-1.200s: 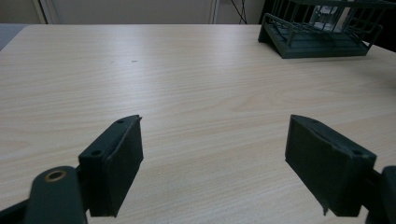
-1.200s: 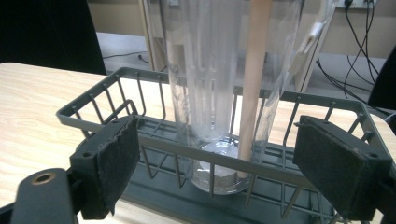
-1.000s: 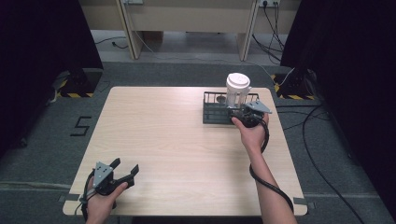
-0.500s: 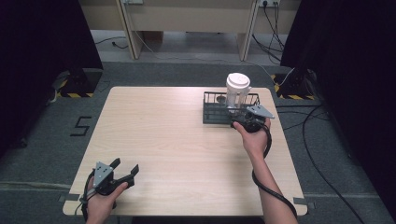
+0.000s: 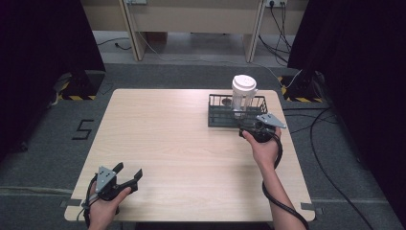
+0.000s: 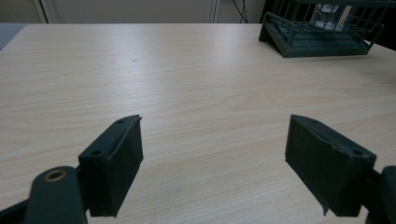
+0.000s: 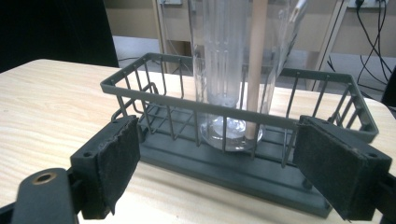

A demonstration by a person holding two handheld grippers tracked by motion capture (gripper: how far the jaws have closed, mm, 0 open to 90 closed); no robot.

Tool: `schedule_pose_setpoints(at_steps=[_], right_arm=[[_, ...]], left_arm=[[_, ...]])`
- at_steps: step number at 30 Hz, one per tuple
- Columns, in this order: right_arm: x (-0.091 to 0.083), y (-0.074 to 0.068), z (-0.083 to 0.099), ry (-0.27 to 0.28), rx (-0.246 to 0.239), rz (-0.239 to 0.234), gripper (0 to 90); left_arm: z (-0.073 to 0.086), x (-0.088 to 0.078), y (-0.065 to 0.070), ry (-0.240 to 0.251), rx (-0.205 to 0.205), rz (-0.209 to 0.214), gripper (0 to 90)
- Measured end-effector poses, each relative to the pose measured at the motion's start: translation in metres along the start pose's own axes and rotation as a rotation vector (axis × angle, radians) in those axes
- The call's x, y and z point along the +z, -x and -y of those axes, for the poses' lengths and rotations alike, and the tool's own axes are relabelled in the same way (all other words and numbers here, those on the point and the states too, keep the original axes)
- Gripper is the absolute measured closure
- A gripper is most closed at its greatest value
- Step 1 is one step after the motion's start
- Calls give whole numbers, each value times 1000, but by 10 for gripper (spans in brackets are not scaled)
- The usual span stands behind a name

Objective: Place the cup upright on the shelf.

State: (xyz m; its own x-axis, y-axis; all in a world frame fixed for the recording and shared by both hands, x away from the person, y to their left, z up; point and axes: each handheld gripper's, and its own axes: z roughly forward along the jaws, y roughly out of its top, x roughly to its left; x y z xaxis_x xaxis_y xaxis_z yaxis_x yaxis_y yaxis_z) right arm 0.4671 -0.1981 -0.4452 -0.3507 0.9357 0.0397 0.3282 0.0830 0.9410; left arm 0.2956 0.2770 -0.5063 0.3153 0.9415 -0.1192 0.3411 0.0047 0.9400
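My right gripper (image 5: pixel 249 128) hovers spread wide just before the dark wire basket (image 5: pixel 215 115) at the table's (image 5: pixel 167 143) far right, a clear lidded tumbler (image 5: pixel 243 93) standing inside, while my left gripper (image 5: pixel 128 176) gapes over the near-left corner.

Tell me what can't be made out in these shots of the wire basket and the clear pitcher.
- Clear plastic pitcher: top and lid cut off by the upper edge of the right gripper view.
- Same pitcher in the left gripper view: only a sliver behind the dark wire basket, cut by the top edge.
- Basket floor in the high view: too small to tell what else lies inside.
- Right tool: jaws hidden under its grey plate in the high view.
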Motion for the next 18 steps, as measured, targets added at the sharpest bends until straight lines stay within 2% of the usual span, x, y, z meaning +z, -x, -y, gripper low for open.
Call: schedule_pose_setpoints(at_steps=[18], right_arm=[[-25, 3, 17, -3, 6, -6, 157]], left_arm=[[0, 0, 0, -2, 3, -2, 185]])
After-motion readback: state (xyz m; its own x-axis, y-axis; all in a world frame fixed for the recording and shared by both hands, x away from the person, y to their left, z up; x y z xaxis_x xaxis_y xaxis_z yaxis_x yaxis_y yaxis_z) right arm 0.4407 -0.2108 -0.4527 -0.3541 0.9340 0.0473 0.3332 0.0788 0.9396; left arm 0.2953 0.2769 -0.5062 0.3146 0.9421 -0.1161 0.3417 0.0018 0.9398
